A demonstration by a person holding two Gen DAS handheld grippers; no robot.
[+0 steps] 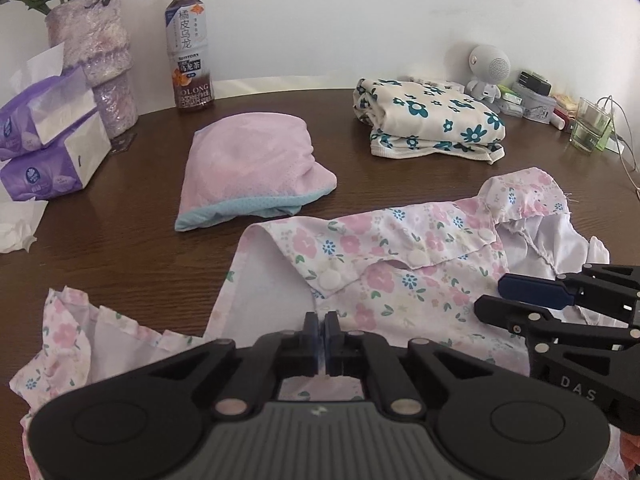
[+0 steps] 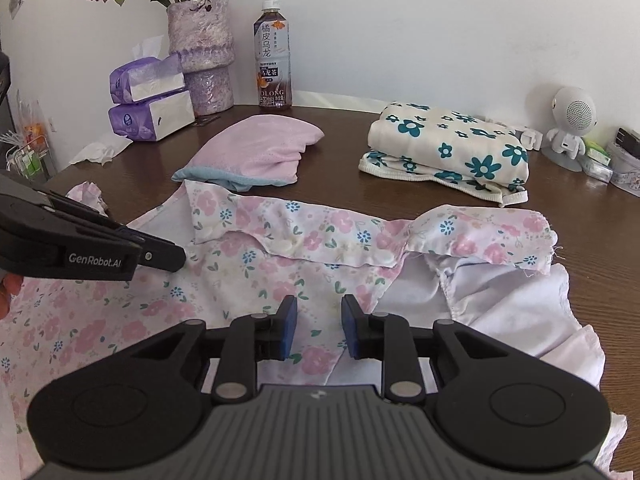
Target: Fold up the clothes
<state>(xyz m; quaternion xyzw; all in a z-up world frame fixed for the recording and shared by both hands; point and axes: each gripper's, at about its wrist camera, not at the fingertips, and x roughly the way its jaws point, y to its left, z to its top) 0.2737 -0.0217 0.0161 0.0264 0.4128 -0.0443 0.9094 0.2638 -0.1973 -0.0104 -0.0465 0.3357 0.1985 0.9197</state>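
You are pinching the floral shirt (image 1: 400,280) with your left claw (image 1: 322,344); your right claw (image 2: 318,332) is hovering part-spread above it. Grip the fabric before lifting.

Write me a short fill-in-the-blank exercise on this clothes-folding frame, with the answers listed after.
1. The floral garment nearest the grippers lies spread on a ____ wooden table.
2. The folded cream cloth carries ____ flowers.
3. The tea bottle stands beside the ____ of dried roses.
4. The left gripper has its jaws ____.

Missing words: brown; teal; vase; shut
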